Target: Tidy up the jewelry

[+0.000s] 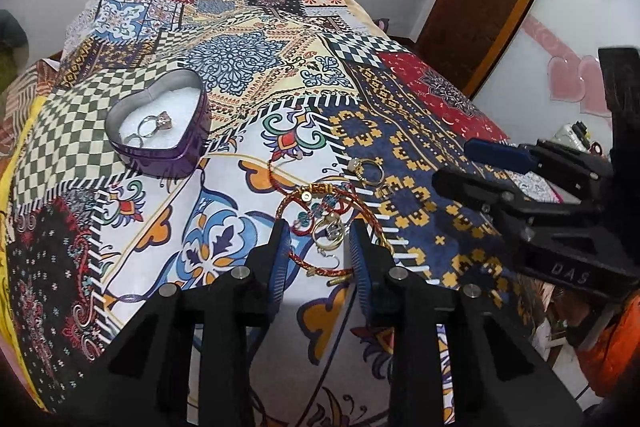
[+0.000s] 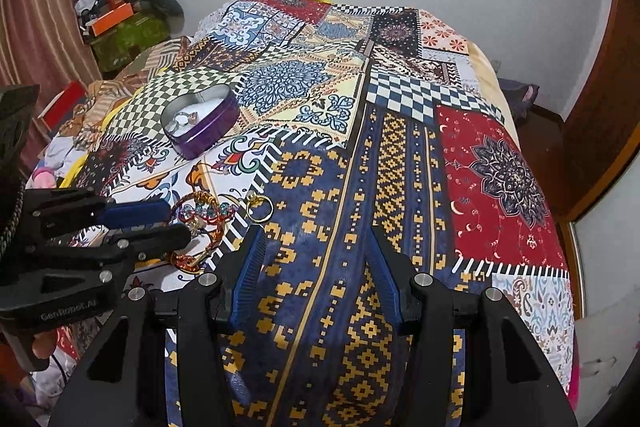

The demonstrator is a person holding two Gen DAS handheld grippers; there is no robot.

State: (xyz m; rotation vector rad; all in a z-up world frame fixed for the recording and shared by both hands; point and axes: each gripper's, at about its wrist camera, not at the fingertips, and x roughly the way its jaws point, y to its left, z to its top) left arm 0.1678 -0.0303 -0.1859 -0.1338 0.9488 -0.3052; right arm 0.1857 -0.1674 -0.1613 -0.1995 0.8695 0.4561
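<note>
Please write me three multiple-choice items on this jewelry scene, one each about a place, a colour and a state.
1. Where do the silver rings lie?
A. Inside the heart-shaped tin
B. On the bedspread beside the tin
C. Between the right gripper's fingers

2. What colour is the tin's outer wall?
A. Red
B. Purple
C. Green

3. How is the left gripper?
A. Shut on the gold ring
B. Shut and empty
C. Open, fingers either side of the red bracelet pile

Answers: 1 A, the rings rest on the tin's white lining. 2 B, the side wall shows purple in both views. 3 C, a clear gap separates the fingers, with the jewelry seen between them.
</note>
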